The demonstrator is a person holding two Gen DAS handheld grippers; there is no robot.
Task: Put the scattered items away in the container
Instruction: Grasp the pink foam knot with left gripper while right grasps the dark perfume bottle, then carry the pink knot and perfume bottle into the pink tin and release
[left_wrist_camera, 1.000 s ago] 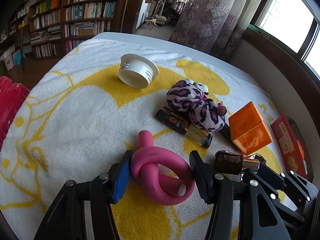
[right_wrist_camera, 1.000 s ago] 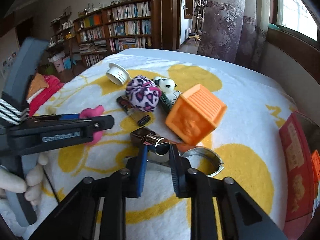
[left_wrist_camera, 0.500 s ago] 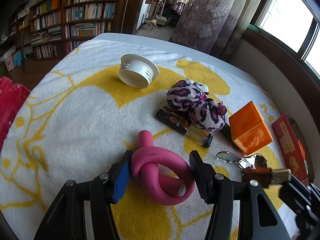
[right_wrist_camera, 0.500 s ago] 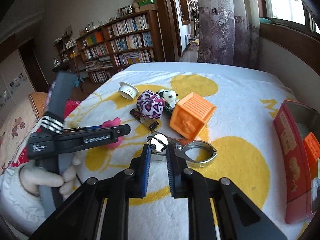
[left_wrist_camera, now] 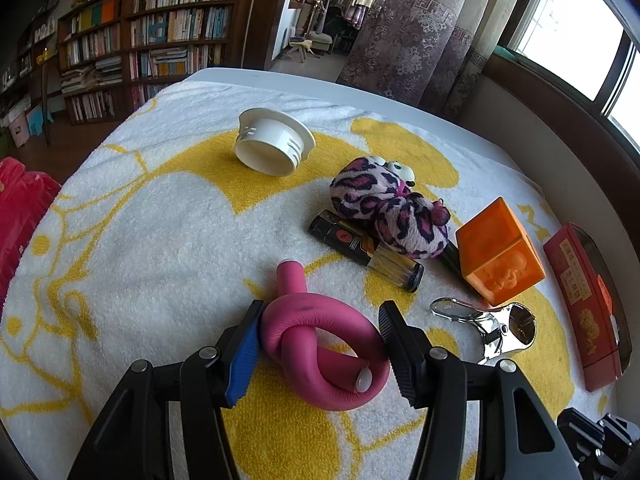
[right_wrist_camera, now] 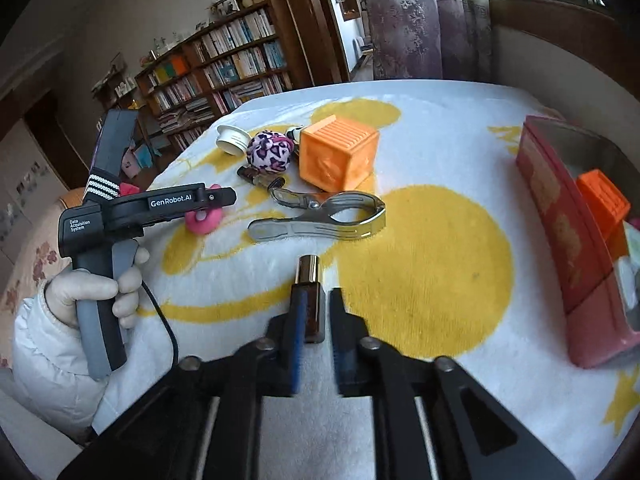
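My right wrist view shows what the left cannot: my right fingers (right_wrist_camera: 316, 336) pinch a small brown bottle (right_wrist_camera: 309, 300) with a gold cap, held above the towel (right_wrist_camera: 420, 264), and the red container (right_wrist_camera: 560, 216) at the right edge already holds an orange block (right_wrist_camera: 602, 200). My left wrist view shows my left fingers (left_wrist_camera: 316, 354) spread on either side of the knotted pink foam curler (left_wrist_camera: 320, 336), not closed on it. Beyond lie the metal clamp (left_wrist_camera: 486, 322), orange cube (left_wrist_camera: 498, 252), leopard plush (left_wrist_camera: 384, 212), dark tube (left_wrist_camera: 366, 250) and white cap (left_wrist_camera: 272, 146). Open towel lies between the bottle and the container; the tabletop edge curves behind.
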